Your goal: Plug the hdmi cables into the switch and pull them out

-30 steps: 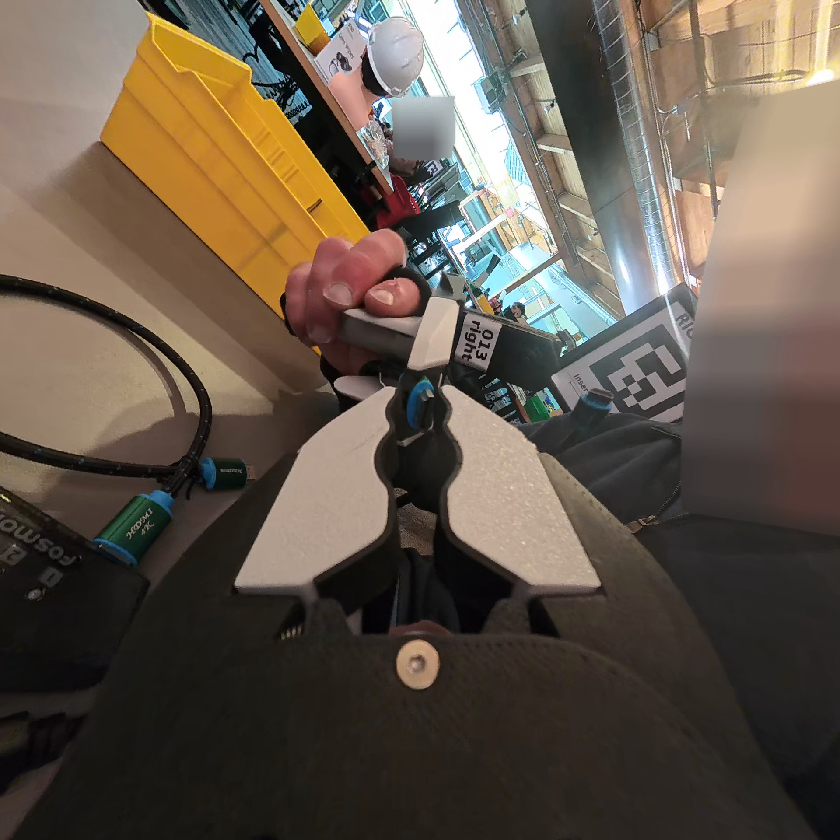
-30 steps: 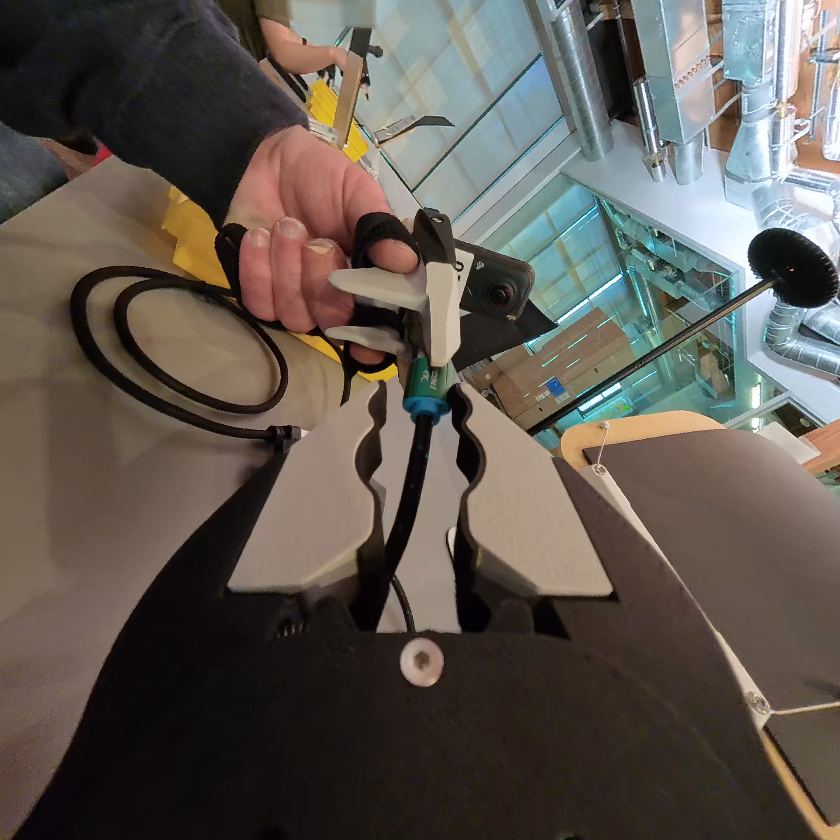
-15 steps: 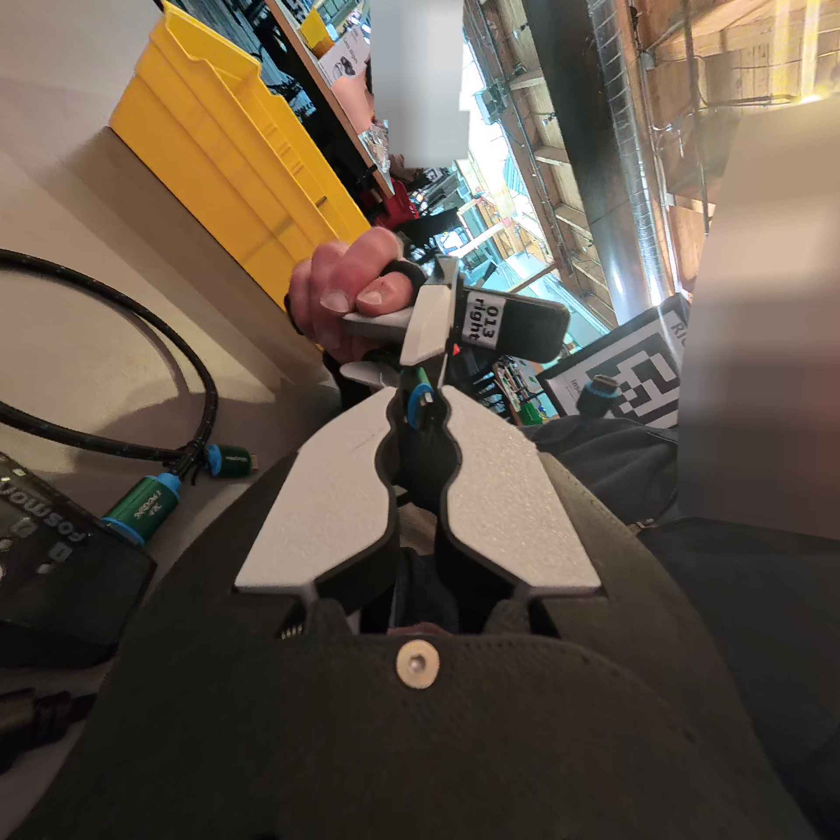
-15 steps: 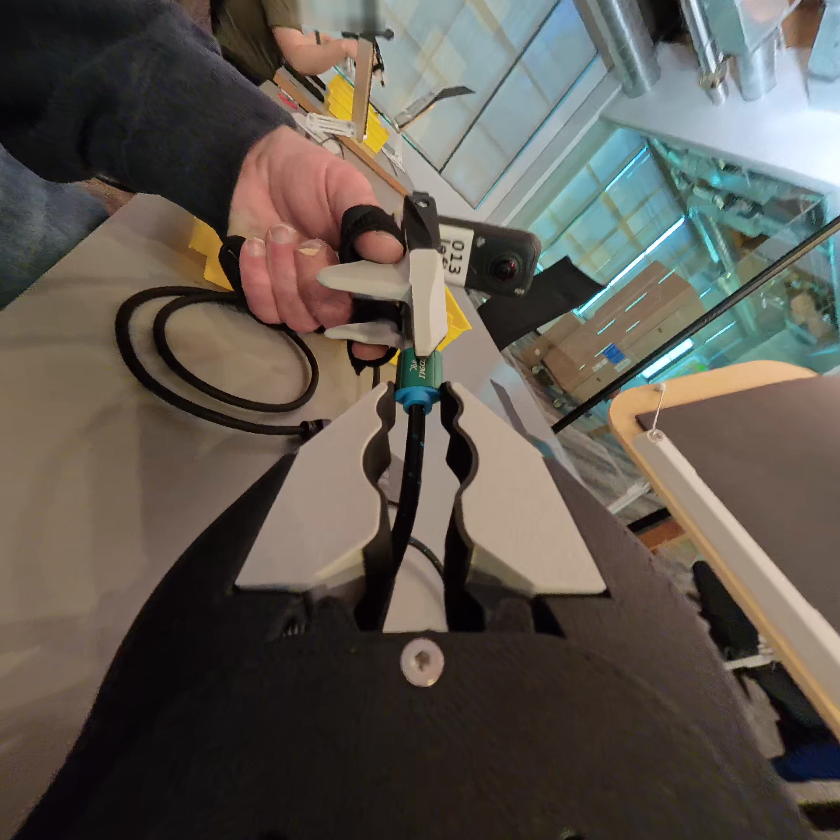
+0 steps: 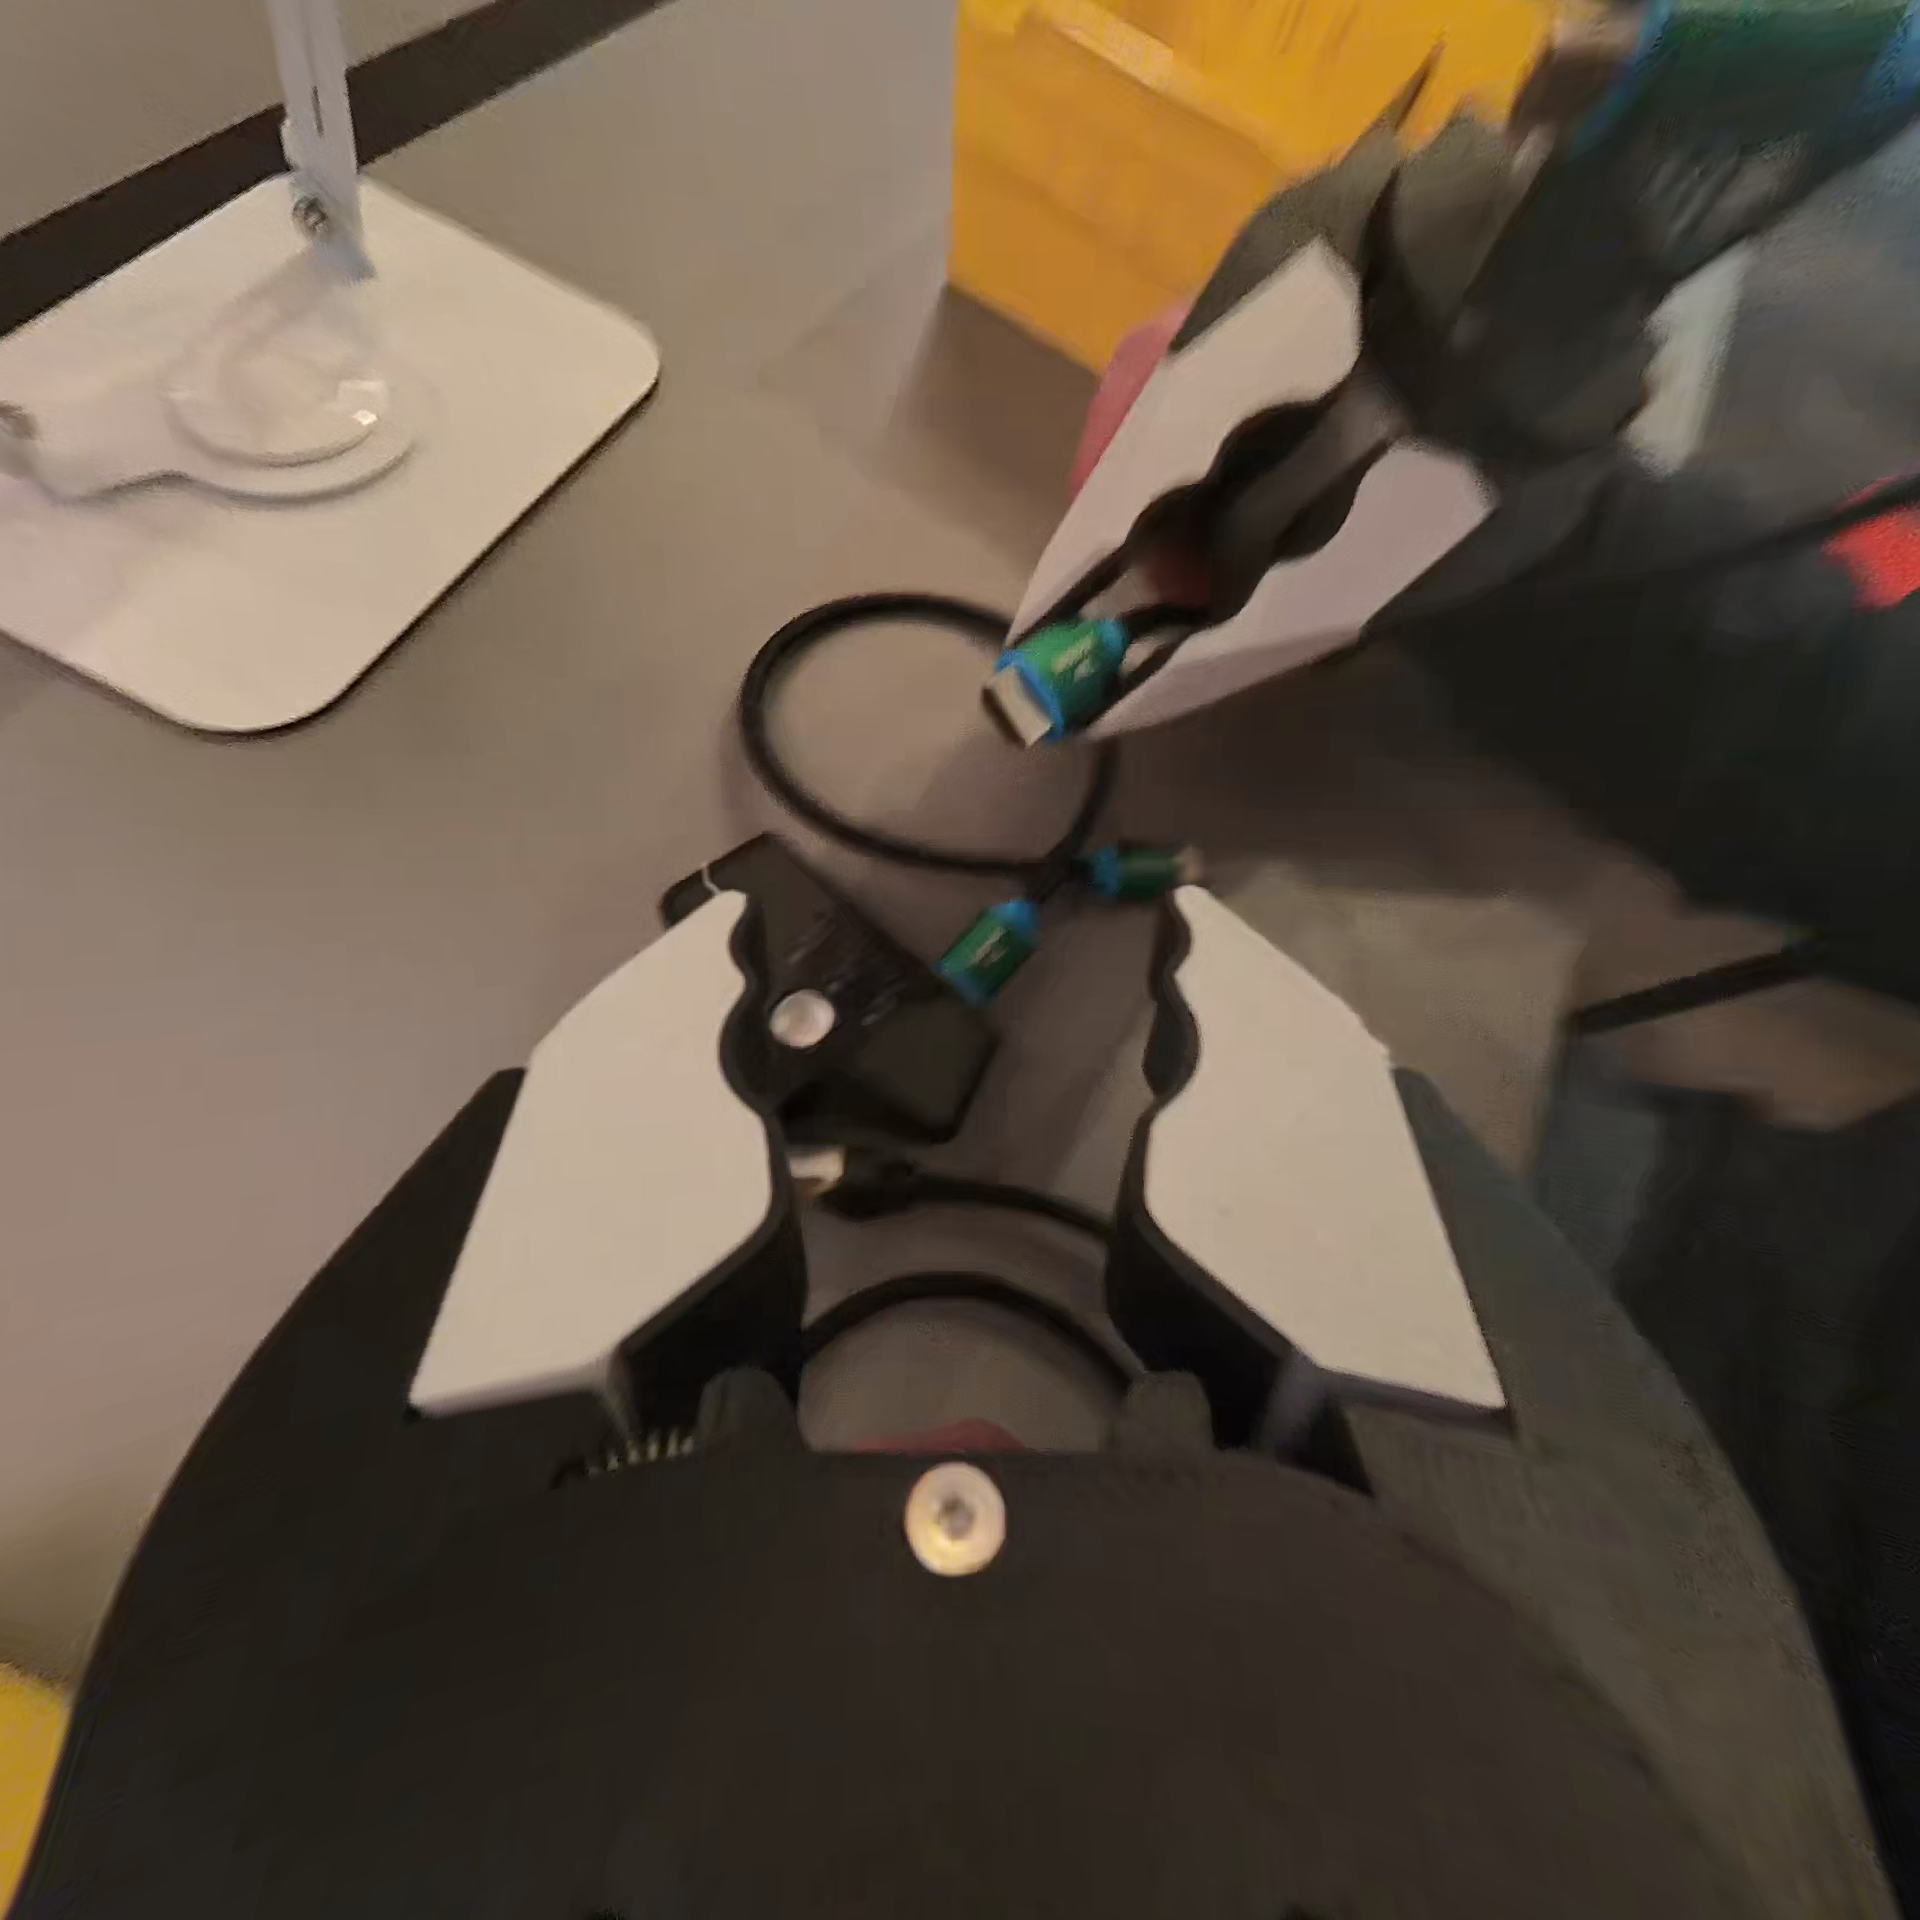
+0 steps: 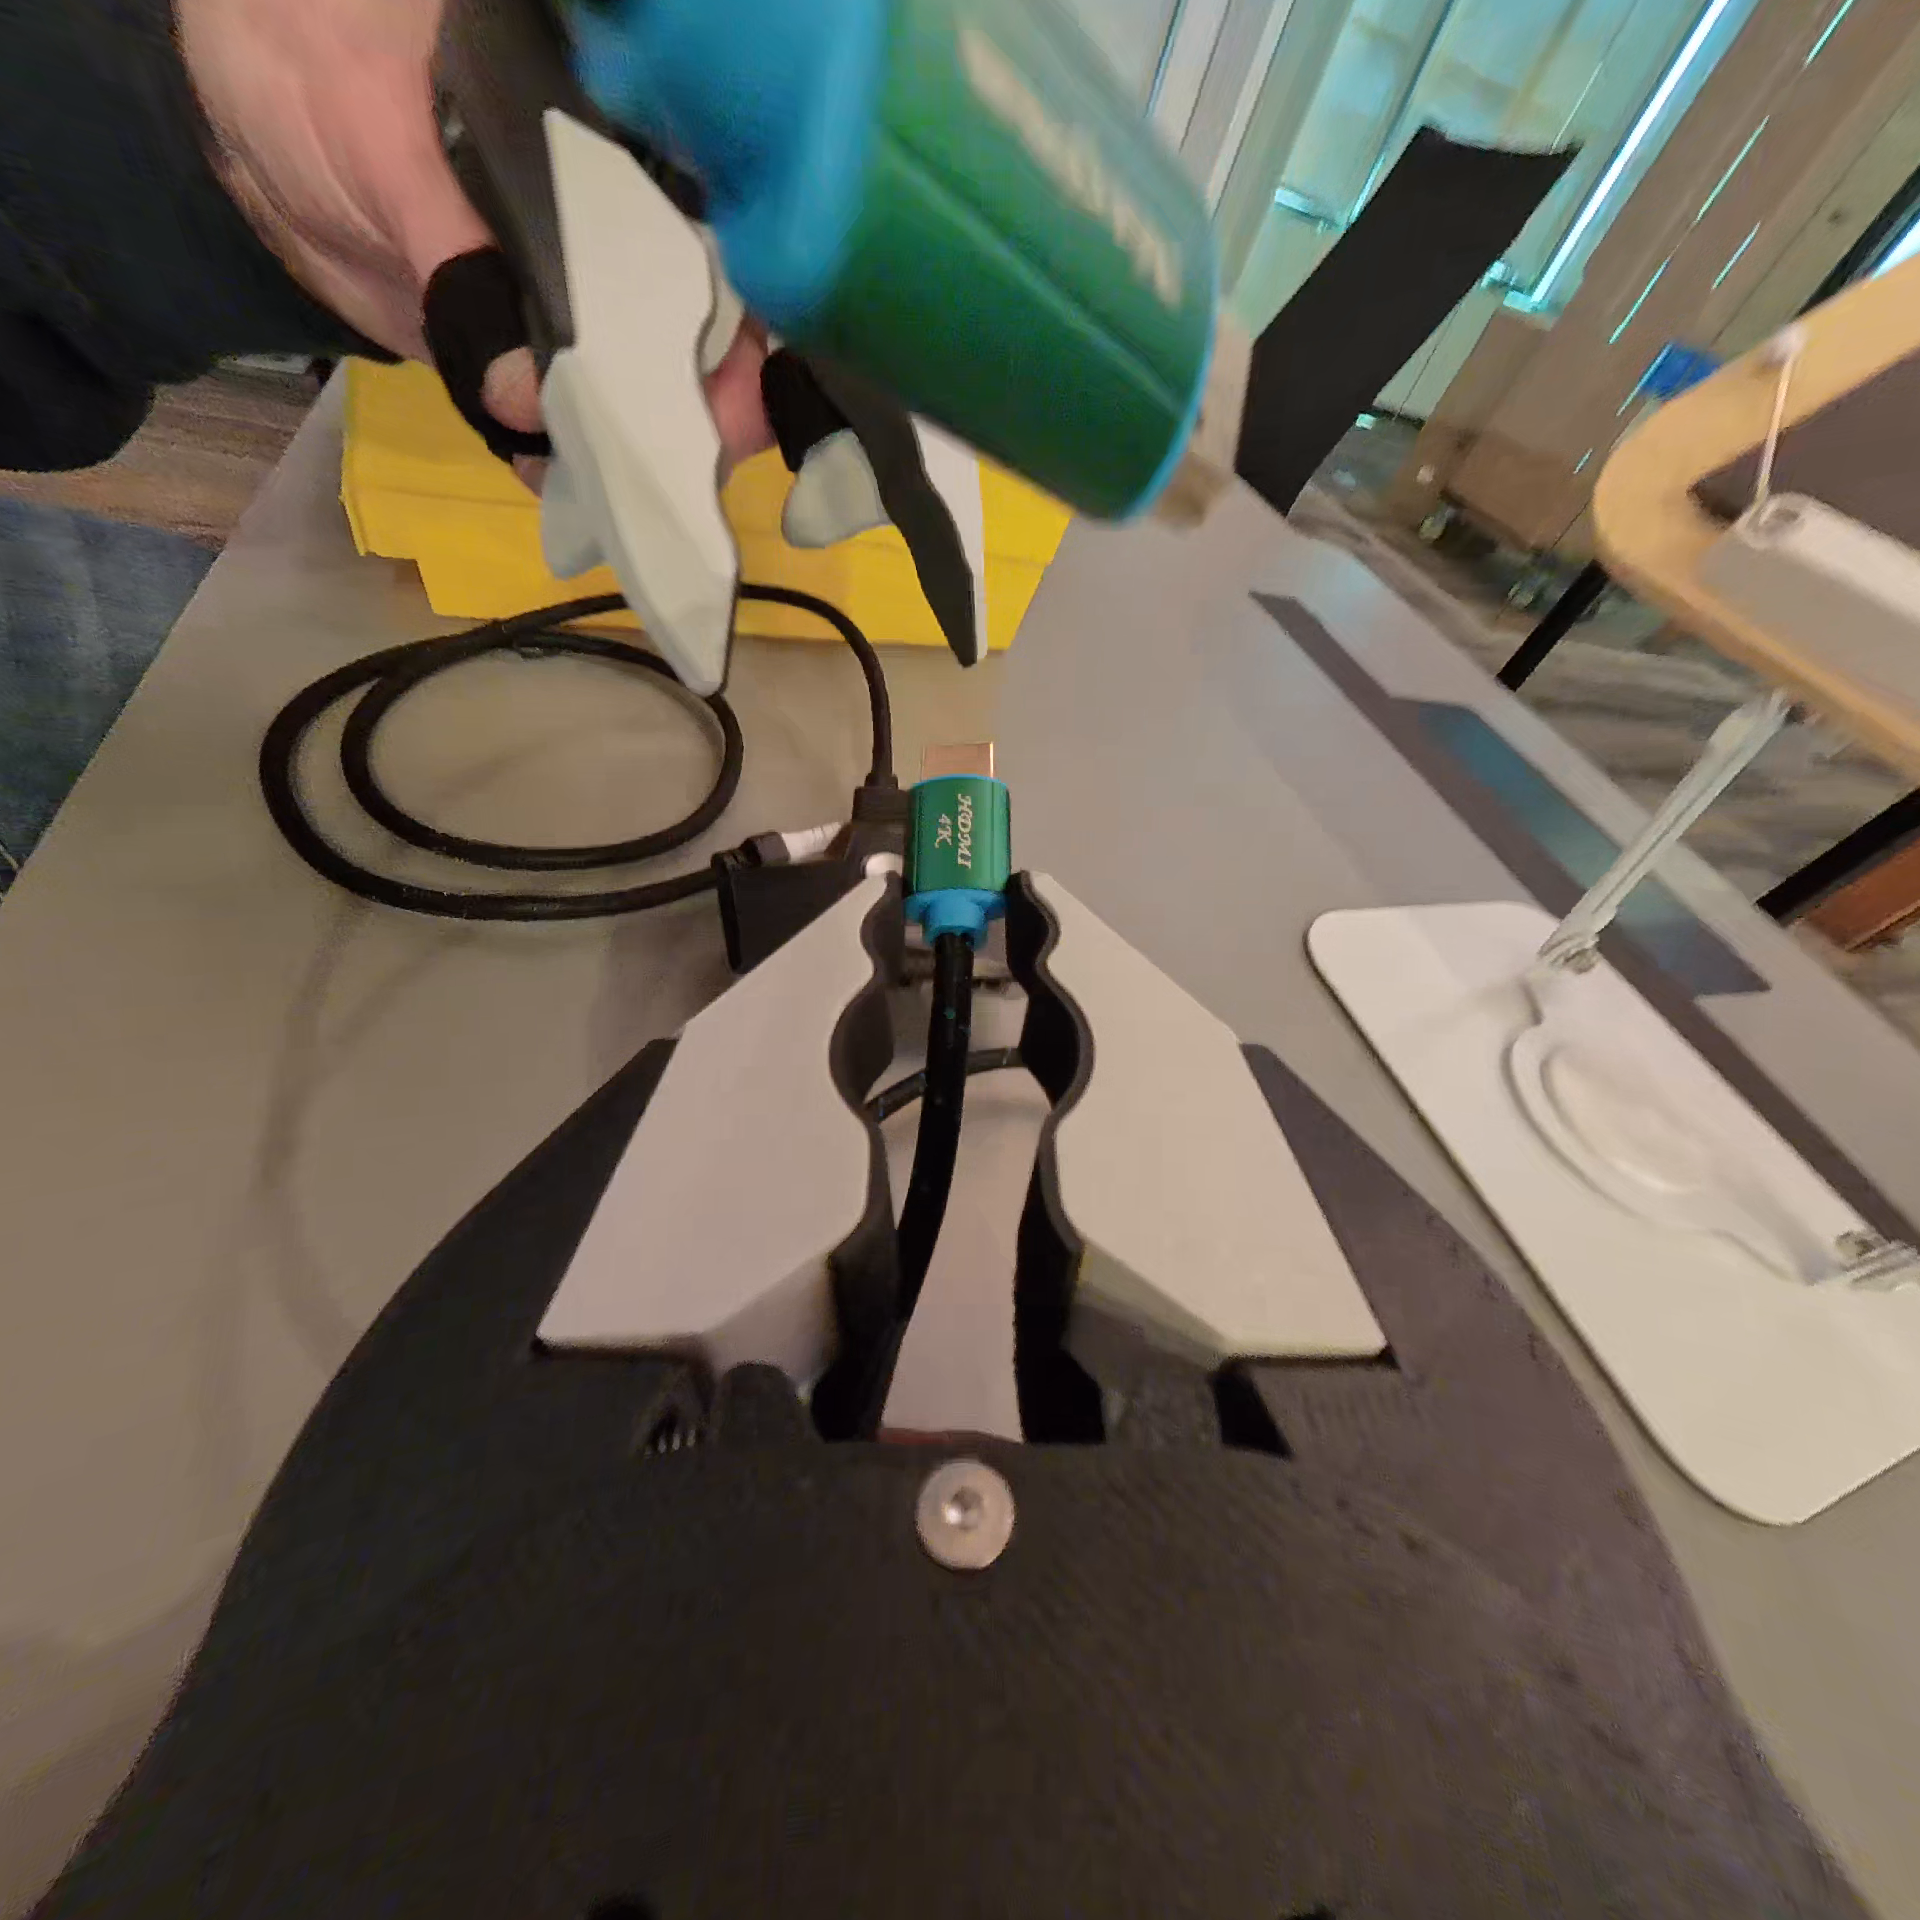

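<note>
Above the grey table [image 5: 312,935]: my right gripper [image 6: 961,894] clamps a green HDMI plug [image 6: 958,836]; my left gripper [image 5: 956,935] gapes, empty. Risk: plug twists, misses the switch [image 5: 873,1008].

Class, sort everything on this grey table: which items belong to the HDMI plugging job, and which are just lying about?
Job:
- black HDMI switch box
- green-and-blue HDMI plug held in right gripper
- green-and-blue plug already in the switch
- open left gripper

Lying about:
- yellow plastic bin
- white stand base
</note>
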The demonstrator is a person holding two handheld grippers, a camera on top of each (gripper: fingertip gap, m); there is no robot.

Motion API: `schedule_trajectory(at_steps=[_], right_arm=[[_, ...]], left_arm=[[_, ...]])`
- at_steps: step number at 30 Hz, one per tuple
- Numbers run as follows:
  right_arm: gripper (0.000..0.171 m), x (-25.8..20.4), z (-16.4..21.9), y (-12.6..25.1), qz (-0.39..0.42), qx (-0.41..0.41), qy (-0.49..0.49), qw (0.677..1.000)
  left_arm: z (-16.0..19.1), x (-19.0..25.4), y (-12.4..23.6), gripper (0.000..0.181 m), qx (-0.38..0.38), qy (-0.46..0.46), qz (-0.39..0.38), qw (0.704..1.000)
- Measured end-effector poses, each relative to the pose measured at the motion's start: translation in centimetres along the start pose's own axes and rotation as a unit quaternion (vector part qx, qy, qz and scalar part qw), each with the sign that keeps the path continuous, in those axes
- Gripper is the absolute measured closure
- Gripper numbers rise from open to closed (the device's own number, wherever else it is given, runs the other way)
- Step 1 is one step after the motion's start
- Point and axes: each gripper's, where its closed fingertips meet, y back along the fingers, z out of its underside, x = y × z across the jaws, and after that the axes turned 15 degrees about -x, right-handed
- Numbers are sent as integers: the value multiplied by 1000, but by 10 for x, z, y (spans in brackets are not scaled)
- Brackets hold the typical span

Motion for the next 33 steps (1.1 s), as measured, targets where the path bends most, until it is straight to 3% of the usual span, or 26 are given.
schedule_trajectory(at_steps=[2,6,15,23,27,33], right_arm=[[154,0,9,-5,-16,-23,-17,999],[154,-3,16,-9,-36,-40,-32,998],[154,-13,17,-10,-97,-40,-73,992],[154,-24,12,-6,-160,-22,-113,980],[154,-24,4,-1,-174,1,-128,976],[154,-21,-14,12,-209,67,-170,961]], left_arm=[[12,-6,-10,100,-54,-43,-49,996],[6,6,-24,87,-65,-105,-70,990],[-5,21,-36,95,-68,-226,-143,961],[-15,17,-44,161,-67,-350,-310,881],[-21,18,-36,164,-51,-373,-353,856],[-31,26,-22,166,-13,-355,-355,865]])
